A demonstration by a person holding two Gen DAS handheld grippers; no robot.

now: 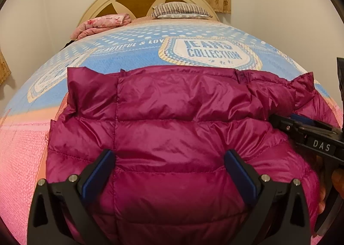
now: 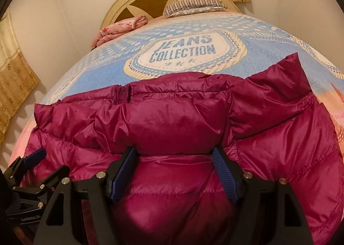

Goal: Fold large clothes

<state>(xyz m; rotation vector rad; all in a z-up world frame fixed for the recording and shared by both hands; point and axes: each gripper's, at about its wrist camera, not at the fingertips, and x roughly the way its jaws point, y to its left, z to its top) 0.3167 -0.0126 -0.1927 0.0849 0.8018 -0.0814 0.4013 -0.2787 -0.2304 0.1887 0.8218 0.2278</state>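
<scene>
Magenta down jacket spread on the near part of the bed cover, its long axis running left to right, far edge toward the printed emblem. Left gripper, jaws wide apart, hovers over the jacket's left-centre quilting; whether the blue pads touch the fabric cannot be told, and nothing is held. Right gripper, just beside it on the right, stands likewise parted, its pads bracketing a puffed panel (not pinching it) near the collar seam. Both claws lie equally near the garment, which extends away from them; the right sleeve lies folded inward at far right
</scene>
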